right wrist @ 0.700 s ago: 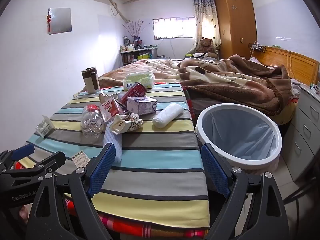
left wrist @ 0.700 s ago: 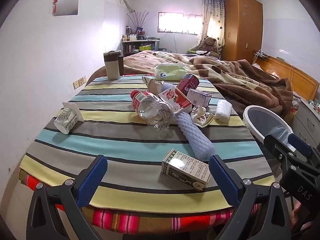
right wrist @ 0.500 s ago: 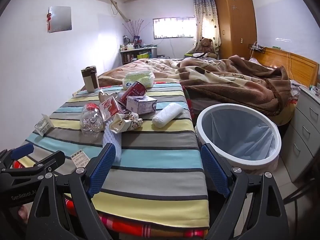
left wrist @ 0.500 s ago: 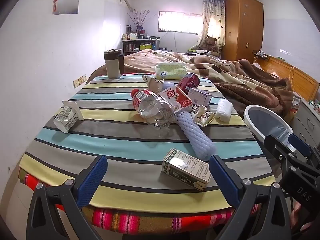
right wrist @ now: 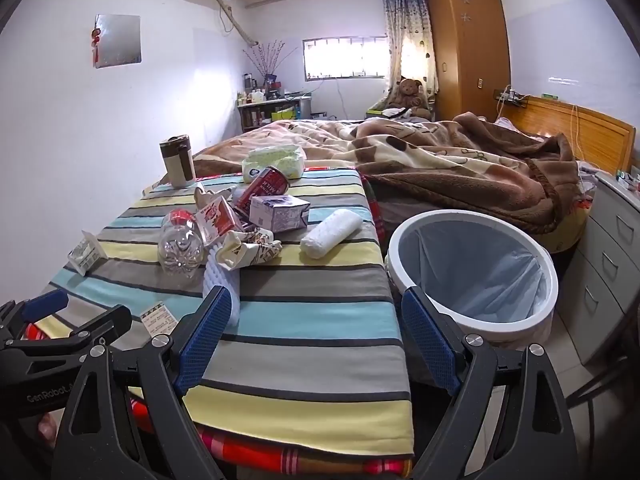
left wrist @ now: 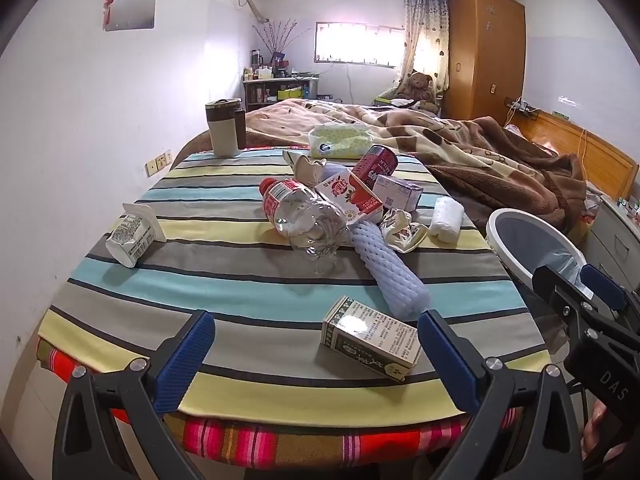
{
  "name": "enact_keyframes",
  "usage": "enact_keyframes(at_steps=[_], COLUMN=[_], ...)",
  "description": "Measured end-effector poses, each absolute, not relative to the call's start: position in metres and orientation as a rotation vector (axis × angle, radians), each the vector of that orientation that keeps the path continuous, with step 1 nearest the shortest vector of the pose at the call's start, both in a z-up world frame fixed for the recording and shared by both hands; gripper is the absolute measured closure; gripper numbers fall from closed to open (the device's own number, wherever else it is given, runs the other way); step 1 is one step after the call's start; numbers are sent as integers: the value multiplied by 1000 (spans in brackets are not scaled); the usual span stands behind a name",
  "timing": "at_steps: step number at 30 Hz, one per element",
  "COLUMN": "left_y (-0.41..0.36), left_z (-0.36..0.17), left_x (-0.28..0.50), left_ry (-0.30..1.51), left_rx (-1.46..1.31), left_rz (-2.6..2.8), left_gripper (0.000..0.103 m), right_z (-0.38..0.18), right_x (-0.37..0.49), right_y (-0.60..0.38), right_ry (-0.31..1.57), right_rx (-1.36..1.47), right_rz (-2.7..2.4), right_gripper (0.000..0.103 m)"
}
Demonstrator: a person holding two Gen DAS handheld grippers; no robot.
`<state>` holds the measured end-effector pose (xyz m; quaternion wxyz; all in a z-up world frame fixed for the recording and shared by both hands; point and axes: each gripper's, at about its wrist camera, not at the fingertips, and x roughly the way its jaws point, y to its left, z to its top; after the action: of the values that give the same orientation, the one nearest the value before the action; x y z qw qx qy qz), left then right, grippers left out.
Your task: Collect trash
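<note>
We find the trash spread over the striped-cloth counter (left wrist: pixel 224 276). Nearest the front edge lies a green-and-white rectangular carton (left wrist: pixel 370 338) on its side. Behind it a pale blue foam-net sleeve (left wrist: pixel 390 268) runs back to the central heap, where a clear crushed plastic bottle with a red cap and label (left wrist: pixel 304 216), a red-and-white strawberry milk carton (left wrist: pixel 352 198), a red drink can (left wrist: pixel 376 168), a purple-and-white small box (left wrist: pixel 398 194) and a crumpled printed paper wrapper (left wrist: pixel 400 230) lie touching or overlapping. A white rolled wad (left wrist: pixel 448 220) lies just right of the heap, and a small white sealed cup (left wrist: pixel 130 234) lies well apart at the left.

The white round bin with a pale blue liner (right wrist: pixel 472 268) stands on the floor, right beside the counter.

The left gripper (left wrist: pixel 316 354) hovers over the front edge – jaws wide, nothing gripped. The right gripper (right wrist: pixel 316 338) hovers likewise, jaws wide and empty.
</note>
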<state>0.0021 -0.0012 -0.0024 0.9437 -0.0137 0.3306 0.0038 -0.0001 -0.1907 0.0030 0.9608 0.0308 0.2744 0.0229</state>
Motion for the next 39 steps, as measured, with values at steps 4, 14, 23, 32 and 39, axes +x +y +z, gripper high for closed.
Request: enact_keyframes(at_steps=[4,14,23,32,39], left_y=[-2,-2,-2,-1,-1], left_z=[-2,-2,-2,-2,-2], left_x=[2,2,3,3,3], left_ry=[675,676,676,677,677], left_rx=[-28,-29,-30,-30,-31], left_rz=[9,7,8,8,8], left_gripper=[0,0,0,0,0], right_z=[3,3,3,2,3], right_x=[0,2,2,2,2], right_y=[-191,-192,-193,-192,-192], right_ry=[558,560,561,562,562], right_rx=[64,65,65,63,62], right_rz=[48,47,45,44,44], right_gripper=[14,14,14,14,14])
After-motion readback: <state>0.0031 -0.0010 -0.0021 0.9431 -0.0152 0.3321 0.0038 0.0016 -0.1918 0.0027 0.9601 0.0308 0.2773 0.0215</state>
